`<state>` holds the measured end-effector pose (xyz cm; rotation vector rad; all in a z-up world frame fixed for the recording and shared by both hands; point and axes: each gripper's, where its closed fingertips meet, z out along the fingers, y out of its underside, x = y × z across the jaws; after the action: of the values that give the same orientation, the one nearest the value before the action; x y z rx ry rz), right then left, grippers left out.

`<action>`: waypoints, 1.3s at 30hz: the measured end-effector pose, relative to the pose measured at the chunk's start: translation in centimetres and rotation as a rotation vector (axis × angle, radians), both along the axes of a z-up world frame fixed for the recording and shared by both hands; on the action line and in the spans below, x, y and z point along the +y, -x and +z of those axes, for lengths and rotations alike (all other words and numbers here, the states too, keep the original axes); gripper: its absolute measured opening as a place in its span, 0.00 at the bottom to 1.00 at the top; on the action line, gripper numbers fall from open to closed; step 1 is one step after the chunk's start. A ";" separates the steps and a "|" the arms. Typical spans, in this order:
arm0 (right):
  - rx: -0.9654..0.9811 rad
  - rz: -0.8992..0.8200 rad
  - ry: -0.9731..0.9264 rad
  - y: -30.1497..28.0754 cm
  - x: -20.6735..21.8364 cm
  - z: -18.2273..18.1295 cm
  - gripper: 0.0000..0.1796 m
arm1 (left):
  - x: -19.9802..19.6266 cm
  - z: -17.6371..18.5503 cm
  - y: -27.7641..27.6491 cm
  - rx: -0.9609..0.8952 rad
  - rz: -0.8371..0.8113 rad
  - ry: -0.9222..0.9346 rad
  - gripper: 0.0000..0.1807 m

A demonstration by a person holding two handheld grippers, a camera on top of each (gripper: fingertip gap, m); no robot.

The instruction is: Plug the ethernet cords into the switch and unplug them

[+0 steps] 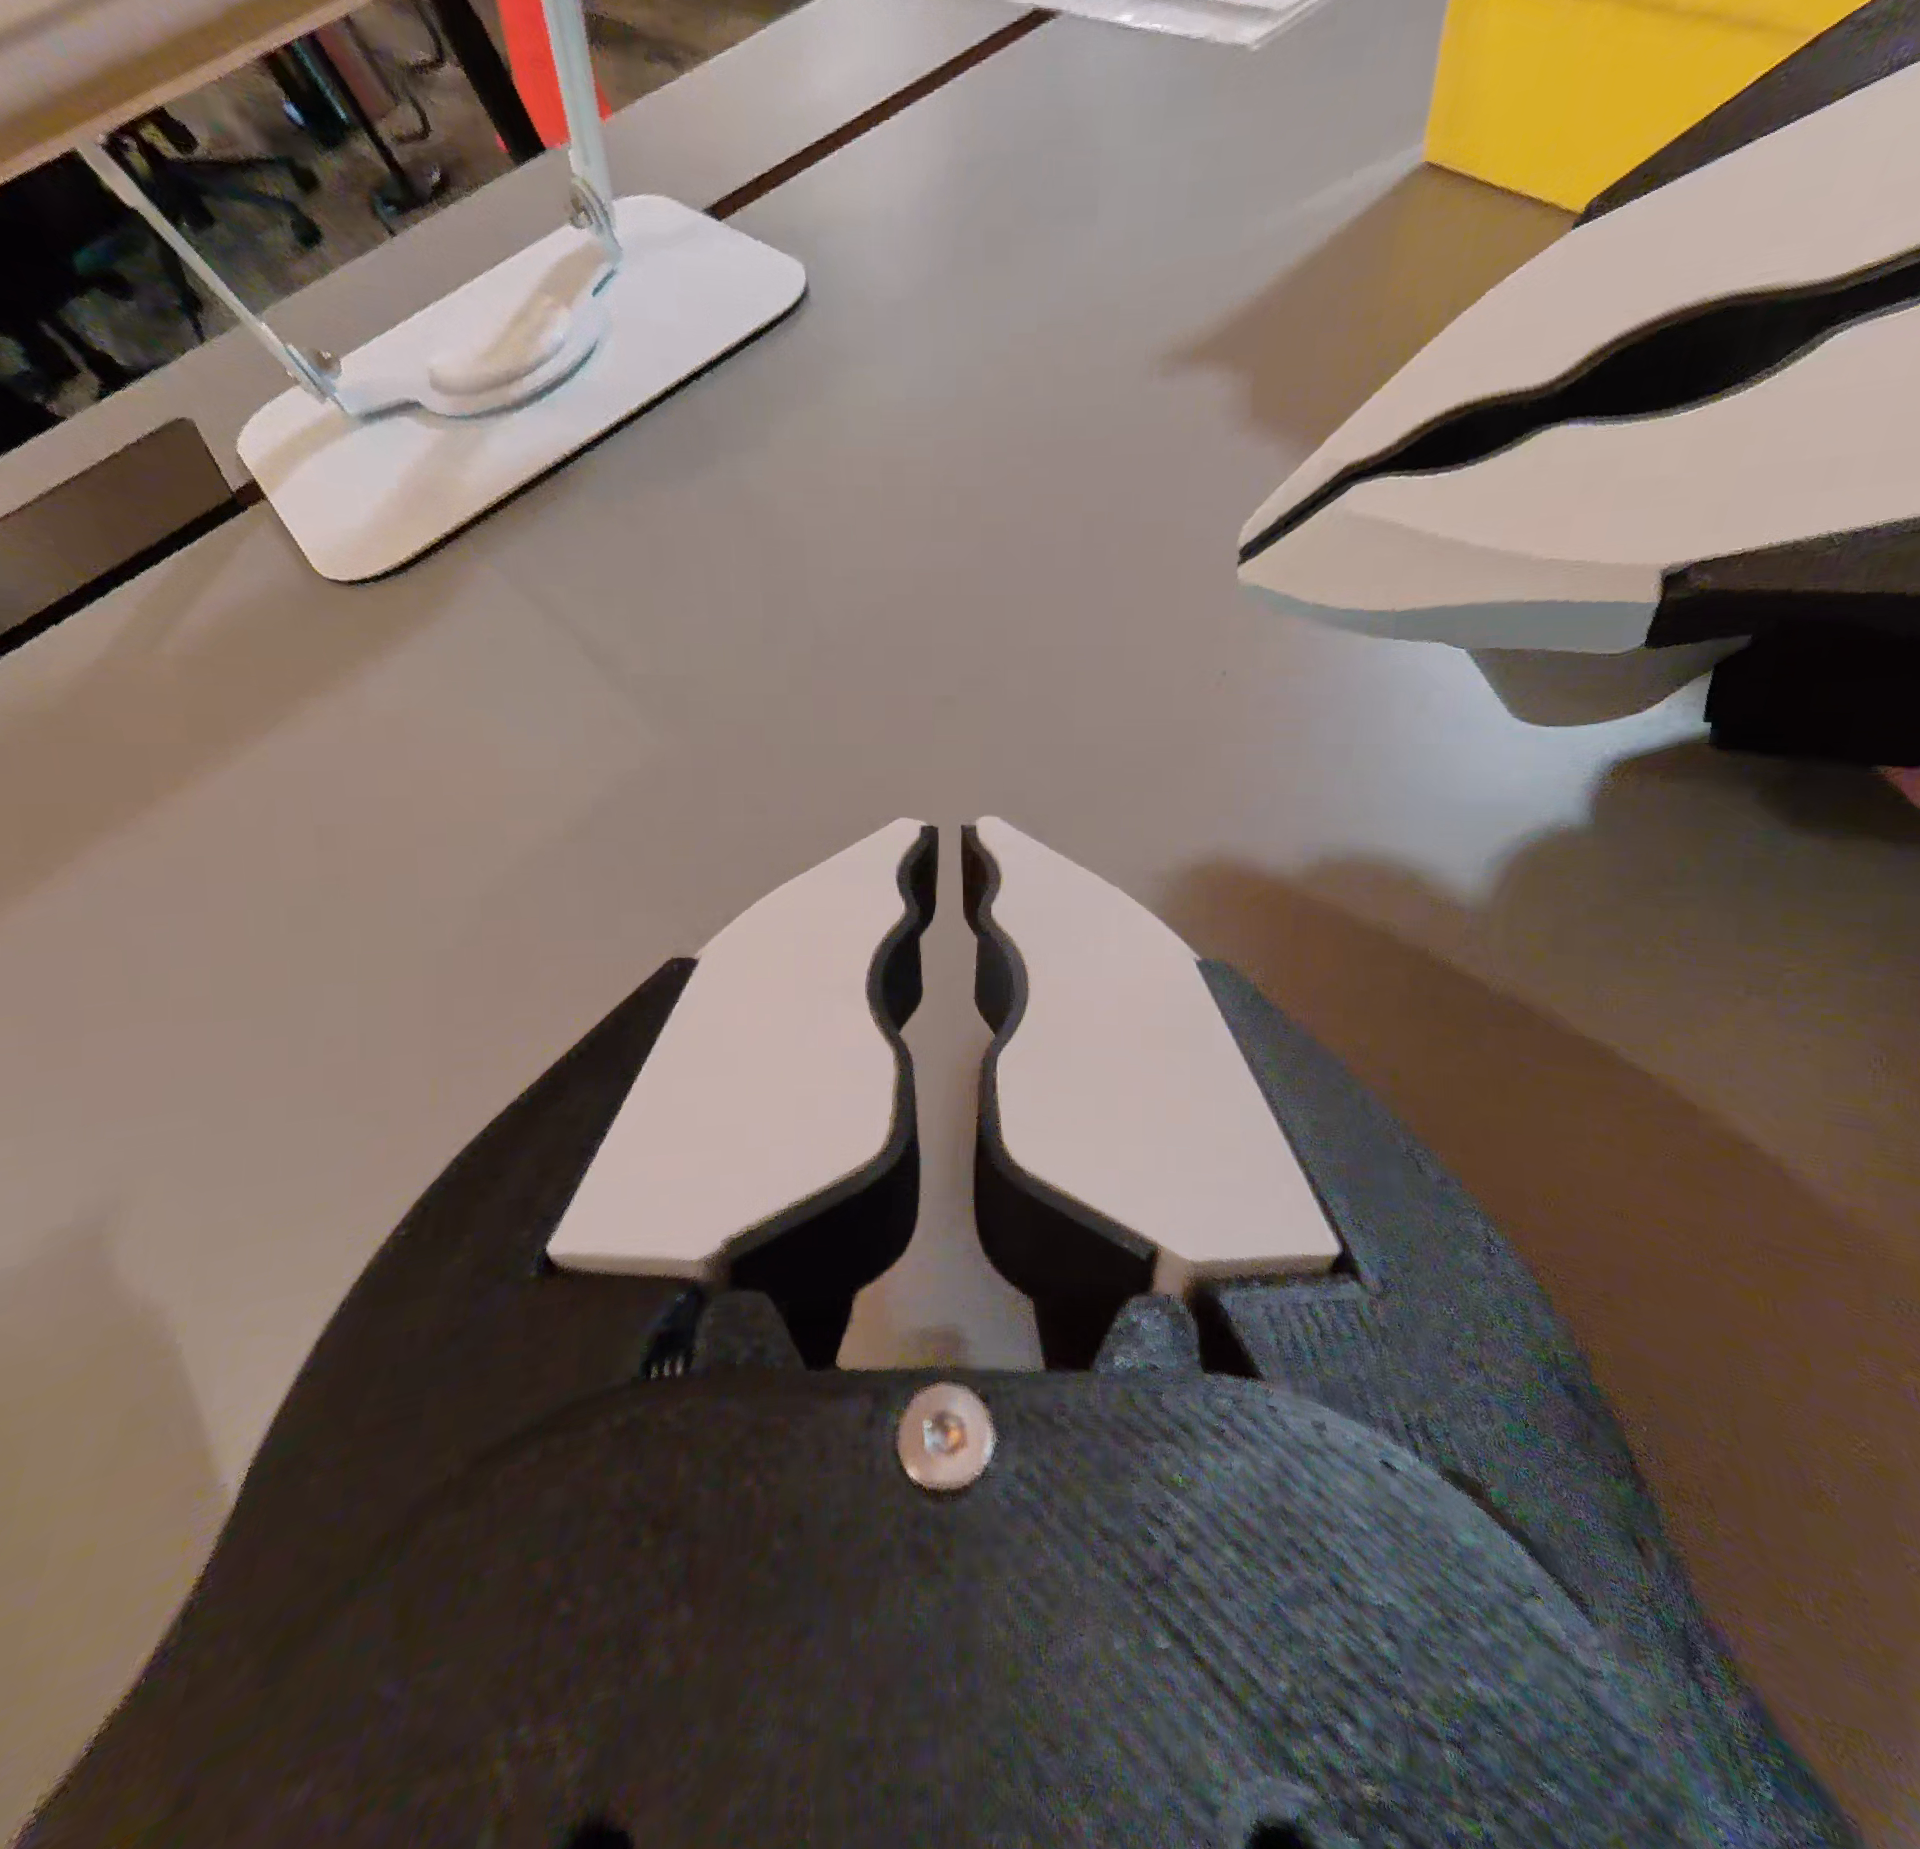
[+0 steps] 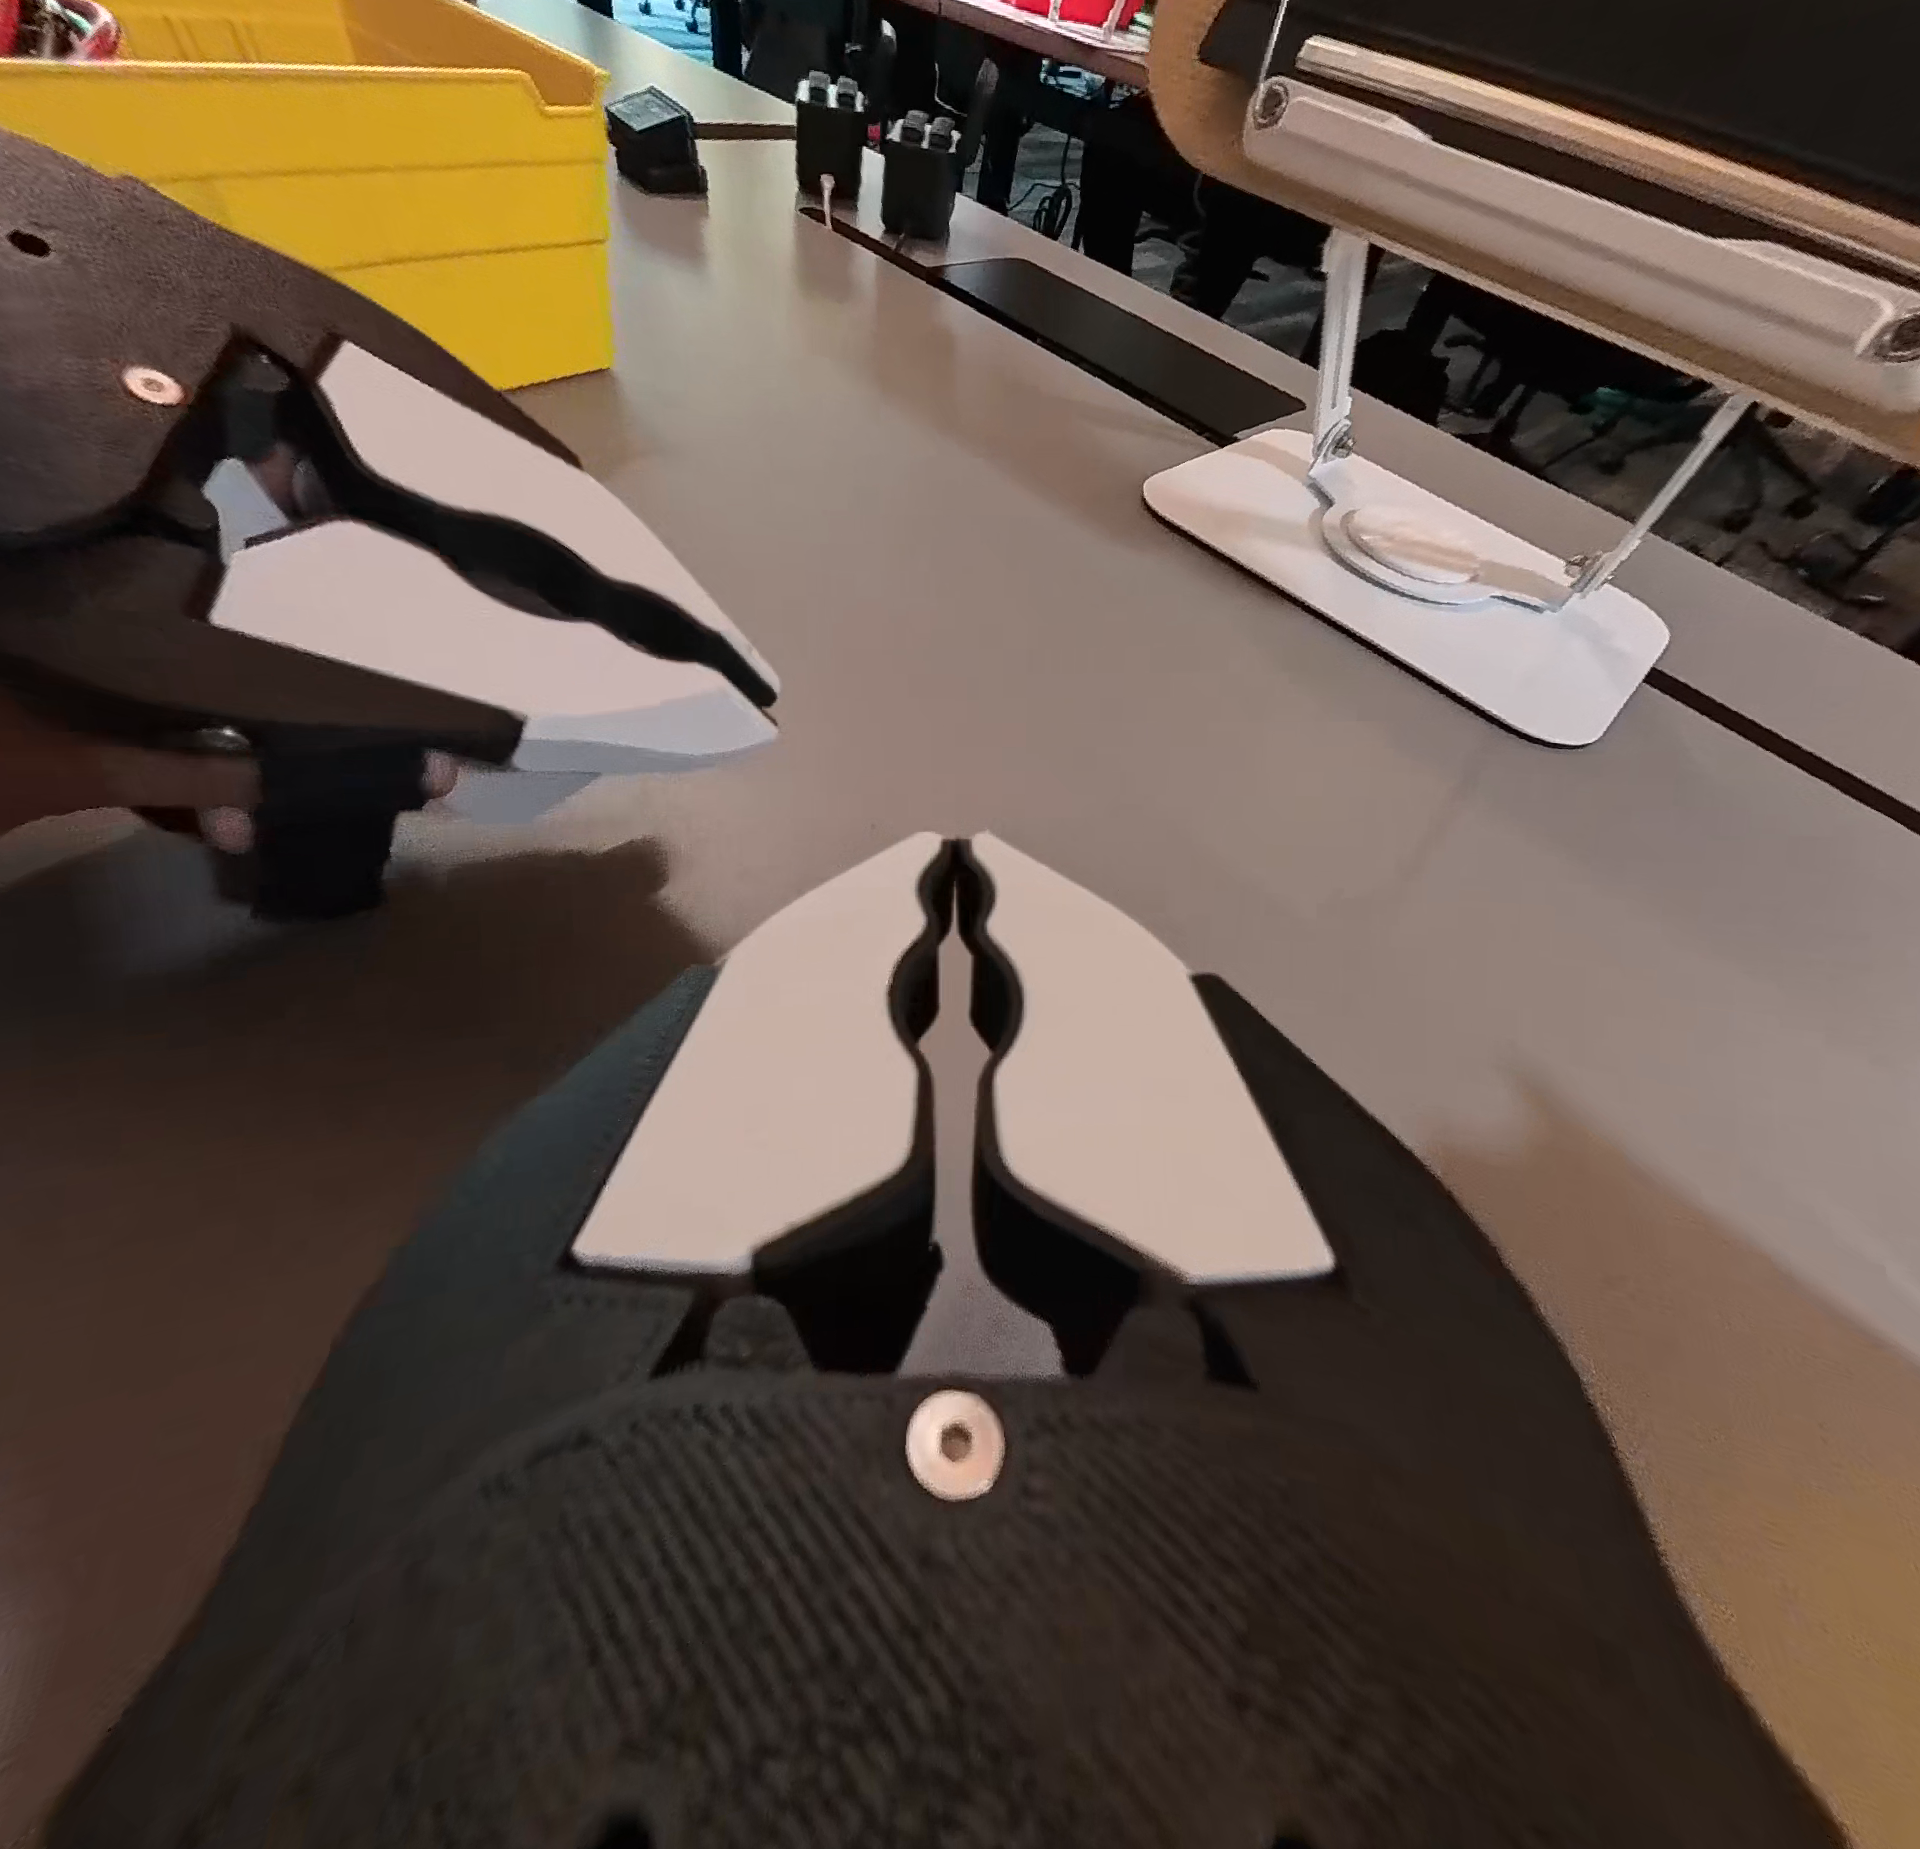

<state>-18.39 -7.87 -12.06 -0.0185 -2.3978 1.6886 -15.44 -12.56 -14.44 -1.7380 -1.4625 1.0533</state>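
No ethernet cord and no switch shows in either view. My left gripper (image 1: 948, 831) is shut and empty, with only a thin slit between its white fingers, low over the grey table (image 1: 935, 511). My right gripper (image 2: 956, 843) is shut and empty too, fingertips touching, over the same table (image 2: 1039, 656). Each gripper shows in the other's view: the right gripper (image 1: 1252, 552) at the right edge of the left wrist view, the left gripper (image 2: 769, 703) at the left of the right wrist view, held by a hand (image 2: 229, 823).
A white stand base (image 1: 520, 376) with a tilted screen on metal legs stands at the back of the table; it also shows in the right wrist view (image 2: 1434, 594). A yellow bin (image 2: 343, 178) sits at the back left there. Black holders (image 2: 914, 168) and a cable slot (image 2: 1101, 334) lie behind.
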 end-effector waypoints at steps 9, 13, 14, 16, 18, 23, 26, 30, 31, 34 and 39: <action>-0.057 0.014 -0.027 -0.6 0.0 -0.4 0.00 | -1.2 -0.8 -0.3 -0.056 0.054 -0.054 0.02; -0.076 0.035 -0.034 -1.3 -0.1 -0.5 0.00 | -1.2 -1.1 -0.3 -0.077 0.052 -0.039 0.03; -0.068 0.039 -0.039 -1.5 -0.1 -0.6 0.00 | -1.2 -1.2 -0.3 -0.080 0.051 -0.035 0.03; -0.060 0.047 -0.047 -1.9 -0.2 -0.7 0.01 | -1.1 -1.3 -0.3 -0.090 0.049 -0.031 0.03; -0.174 0.078 -0.047 -3.1 -0.3 -0.7 0.00 | -1.1 -1.6 -0.3 -0.107 0.047 -0.025 0.04; -0.582 0.305 0.033 -9.8 1.1 3.7 0.07 | -1.2 -1.8 -0.5 -0.119 0.050 -0.014 0.05; -0.280 0.256 0.017 -10.9 4.2 4.3 0.09 | -1.3 -1.8 -0.5 -0.122 0.057 -0.030 0.06; -0.003 0.142 0.004 -10.8 9.3 3.7 0.08 | -1.3 -2.0 -0.4 -0.135 0.060 -0.021 0.07; -0.003 0.122 0.002 -10.5 10.5 3.6 0.08 | -1.3 -2.1 -0.4 -0.140 0.060 -0.009 0.07; 0.054 -0.104 0.123 -6.1 14.7 6.2 0.08 | -1.1 -2.5 -0.4 -0.165 0.059 0.042 0.07; 0.034 -0.313 0.323 -0.3 20.7 10.7 0.10 | -1.0 -3.4 -0.2 -0.222 0.062 0.111 0.09</action>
<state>-18.12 12.82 -1.39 -0.3885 -1.9485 1.8756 -15.22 -13.58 -17.87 -1.9507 -1.6293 1.0170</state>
